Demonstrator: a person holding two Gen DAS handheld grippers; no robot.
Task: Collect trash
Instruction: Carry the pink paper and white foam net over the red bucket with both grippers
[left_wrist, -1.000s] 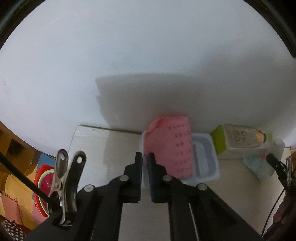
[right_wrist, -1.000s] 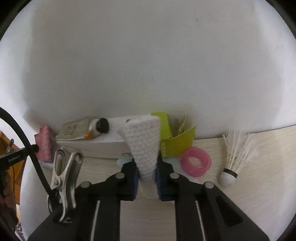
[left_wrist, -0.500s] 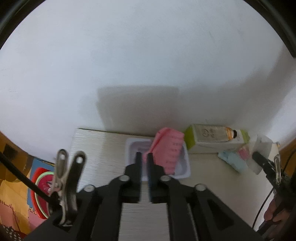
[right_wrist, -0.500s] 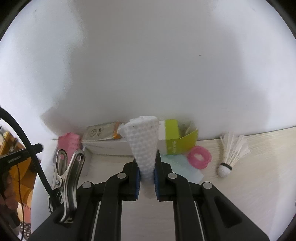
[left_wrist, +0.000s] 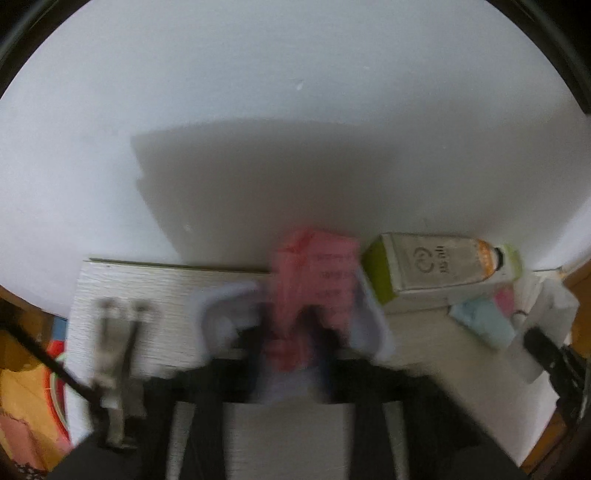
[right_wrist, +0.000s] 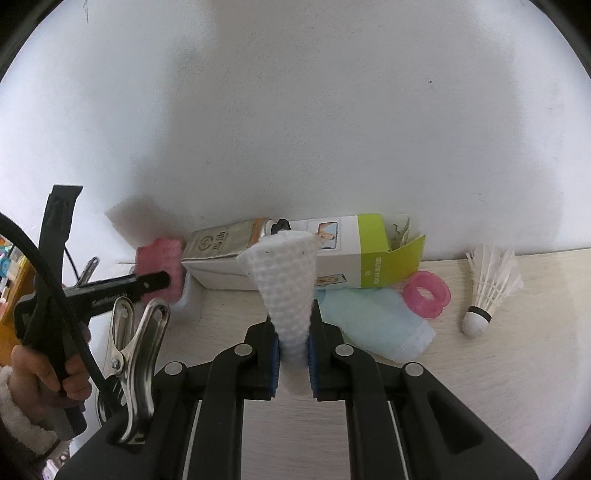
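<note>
My right gripper is shut on a white textured wipe and holds it upright above the wooden table. My left gripper is motion-blurred; its fingers stand apart on either side of a pink patterned packet that lies in a white plastic tray. Whether the fingers touch the packet is unclear. In the right wrist view the left gripper reaches the pink packet at the far left.
A green-and-white box with a tube on top lies against the wall. A light blue wipe, a pink ring and a shuttlecock lie on the table. The table's left edge drops to a cluttered floor.
My left gripper moved forward to the tray and its fingers opened around the pink packet. My right gripper pulled back slightly with the white wipe still in it.
</note>
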